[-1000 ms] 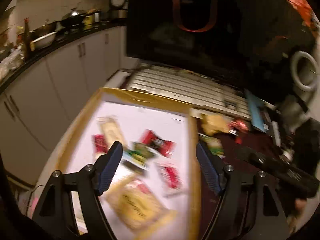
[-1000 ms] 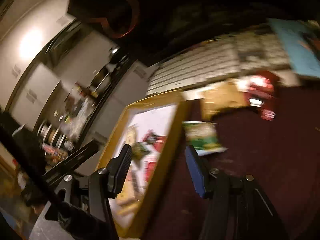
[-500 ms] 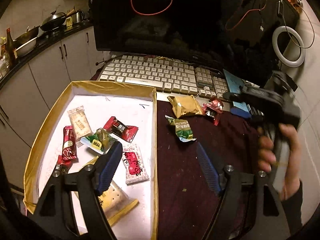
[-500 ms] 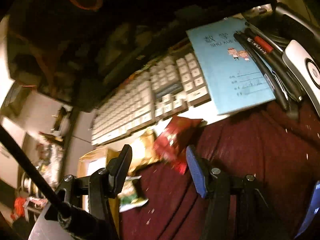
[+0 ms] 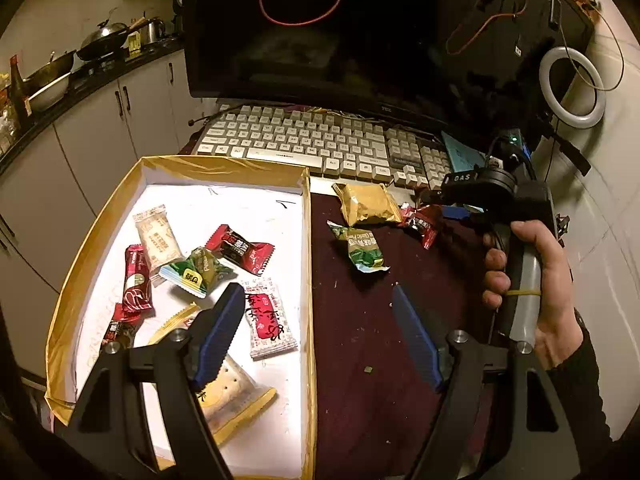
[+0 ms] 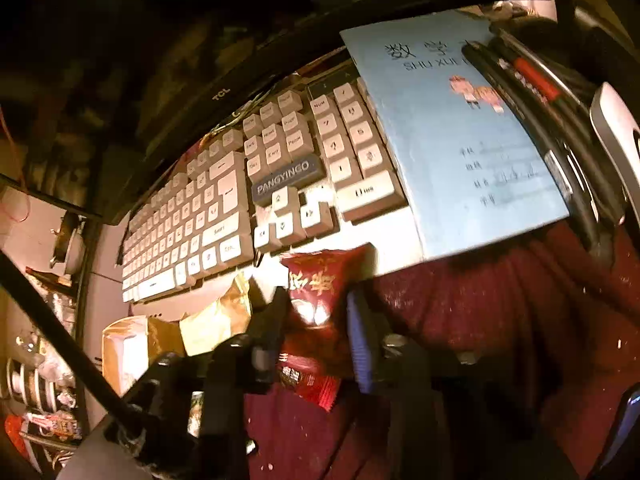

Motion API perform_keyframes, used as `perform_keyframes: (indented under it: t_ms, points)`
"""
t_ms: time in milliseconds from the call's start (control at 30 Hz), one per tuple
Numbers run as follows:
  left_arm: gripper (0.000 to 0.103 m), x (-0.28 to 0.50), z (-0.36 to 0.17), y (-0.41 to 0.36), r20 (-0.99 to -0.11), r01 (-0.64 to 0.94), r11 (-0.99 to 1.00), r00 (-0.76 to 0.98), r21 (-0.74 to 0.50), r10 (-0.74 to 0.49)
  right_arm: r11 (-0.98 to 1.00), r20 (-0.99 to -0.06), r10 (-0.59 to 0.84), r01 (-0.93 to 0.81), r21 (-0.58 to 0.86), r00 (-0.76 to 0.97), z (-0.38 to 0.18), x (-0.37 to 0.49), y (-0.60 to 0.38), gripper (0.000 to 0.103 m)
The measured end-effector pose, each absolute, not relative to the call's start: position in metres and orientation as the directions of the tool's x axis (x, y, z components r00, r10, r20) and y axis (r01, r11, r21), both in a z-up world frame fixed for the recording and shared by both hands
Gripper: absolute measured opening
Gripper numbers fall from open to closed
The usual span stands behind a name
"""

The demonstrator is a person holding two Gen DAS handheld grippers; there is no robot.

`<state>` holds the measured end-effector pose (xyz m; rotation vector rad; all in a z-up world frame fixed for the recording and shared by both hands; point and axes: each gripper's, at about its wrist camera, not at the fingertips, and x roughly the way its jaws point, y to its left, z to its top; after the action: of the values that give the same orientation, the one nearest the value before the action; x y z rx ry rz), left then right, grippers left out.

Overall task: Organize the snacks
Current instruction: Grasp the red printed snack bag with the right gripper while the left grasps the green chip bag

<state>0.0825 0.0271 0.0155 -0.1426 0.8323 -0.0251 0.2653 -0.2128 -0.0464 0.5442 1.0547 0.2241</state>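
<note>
A gold-rimmed white tray (image 5: pixel 306 264) holds several wrapped snacks. On the dark red cloth to its right lie a gold packet (image 5: pixel 368 204), a green packet (image 5: pixel 362 248) and a red packet (image 5: pixel 424 222). My left gripper (image 5: pixel 316 336) is open and empty, hovering over the tray's right rim. My right gripper (image 6: pixel 318 312) is low by the keyboard, its jaws on either side of the red packet (image 6: pixel 316 292), narrowed around it but with the grip unclear. The gold packet (image 6: pixel 216 316) lies to its left.
A white keyboard (image 5: pixel 312 144) and dark monitor (image 5: pixel 320 28) stand behind the snacks. A blue booklet (image 6: pixel 452 132) with pens (image 6: pixel 520 76) lies at the right. A ring light (image 5: pixel 572 88) stands far right. Kitchen counter and cabinets are at the left.
My right gripper has moved down and forward to the red packet and its jaws have narrowed around it. The left gripper's view has steadied over the tray's right rim.
</note>
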Motion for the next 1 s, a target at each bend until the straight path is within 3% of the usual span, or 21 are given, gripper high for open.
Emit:
perform_keyframes:
  t_ms: [267,533,633,700,1000]
  points:
    - [0.076,0.089,0.015,0.012,-0.746,0.006,0.992,0.658,-0.129,-0.101,0.813,-0.729,0.471,0.077,0.577,0.496,-0.053,0.258,-0.229,0.023]
    - [0.076,0.117,0.006,-0.001,-0.789,0.056,0.990,0.598,-0.131,-0.138,0.732,-0.533,0.563,-0.081,0.677,0.632,-0.024,0.169,-0.245,0.023]
    - [0.075,0.141,-0.003,-0.008,-0.822,0.073,0.988,0.548,-0.135,-0.153,0.717,-0.509,0.593,-0.122,0.686,0.624,-0.038,0.146,-0.249,0.023]
    - [0.063,0.159,-0.009,-0.014,-0.840,0.080,0.988,0.520,-0.136,-0.157,0.762,-0.540,0.534,-0.095,0.640,0.650,-0.046,0.135,-0.250,0.023]
    - [0.044,0.219,-0.044,-0.016,-0.902,-0.029,0.990,0.417,-0.137,-0.113,0.754,-0.497,0.540,-0.128,0.645,0.679,-0.055,0.130,-0.255,0.023]
